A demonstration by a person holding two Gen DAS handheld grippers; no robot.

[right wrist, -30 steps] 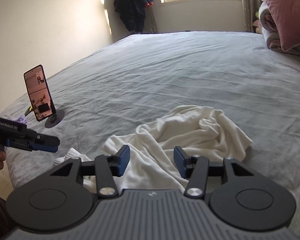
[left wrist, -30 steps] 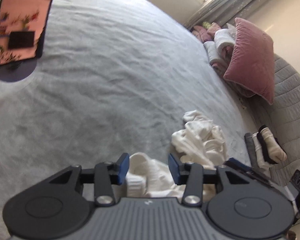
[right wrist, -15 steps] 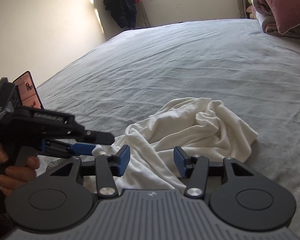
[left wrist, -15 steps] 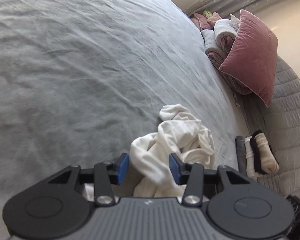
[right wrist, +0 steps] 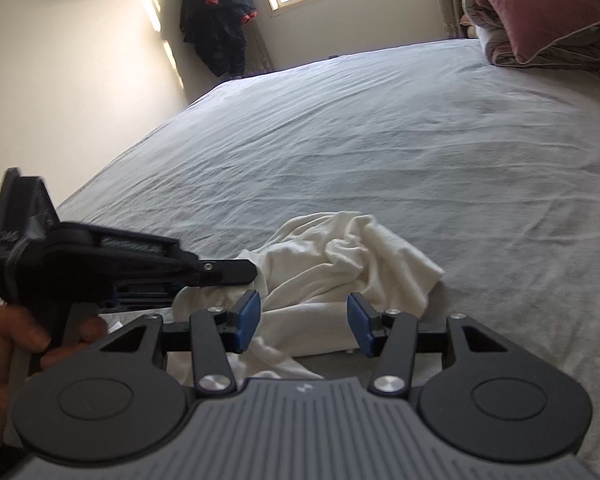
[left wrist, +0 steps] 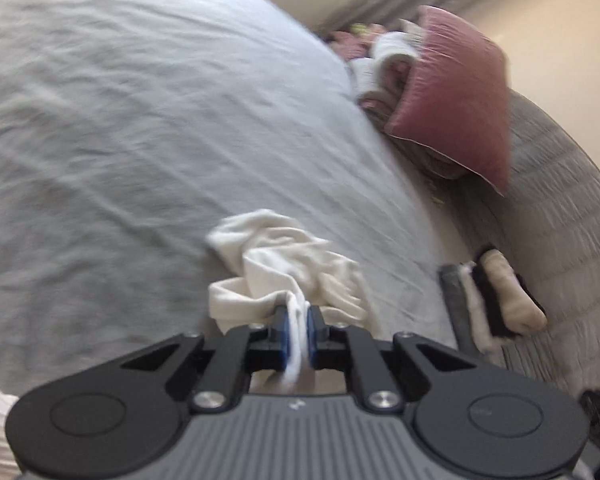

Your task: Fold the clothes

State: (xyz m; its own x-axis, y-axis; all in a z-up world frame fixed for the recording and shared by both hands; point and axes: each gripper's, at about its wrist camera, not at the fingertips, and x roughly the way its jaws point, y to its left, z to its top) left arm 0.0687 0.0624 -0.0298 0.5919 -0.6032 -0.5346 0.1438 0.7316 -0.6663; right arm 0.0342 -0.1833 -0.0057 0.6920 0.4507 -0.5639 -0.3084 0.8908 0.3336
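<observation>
The left tongs (left wrist: 298, 330) are closing on a pinched ridge of the white garment (left wrist: 288, 268), crumpled on the grey bed (right wrist: 380, 140). The right tongs (right wrist: 303, 322) stand half open and empty, just short of the garment's near edge. Well beyond the garment lie a pink pillow (left wrist: 456, 92) and folded clothes (left wrist: 492, 300); nothing stands between.

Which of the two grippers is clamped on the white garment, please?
The left gripper: its jaws are closing with a fold of the white garment pinched between them, while the right gripper stands open, gripping nothing.
</observation>
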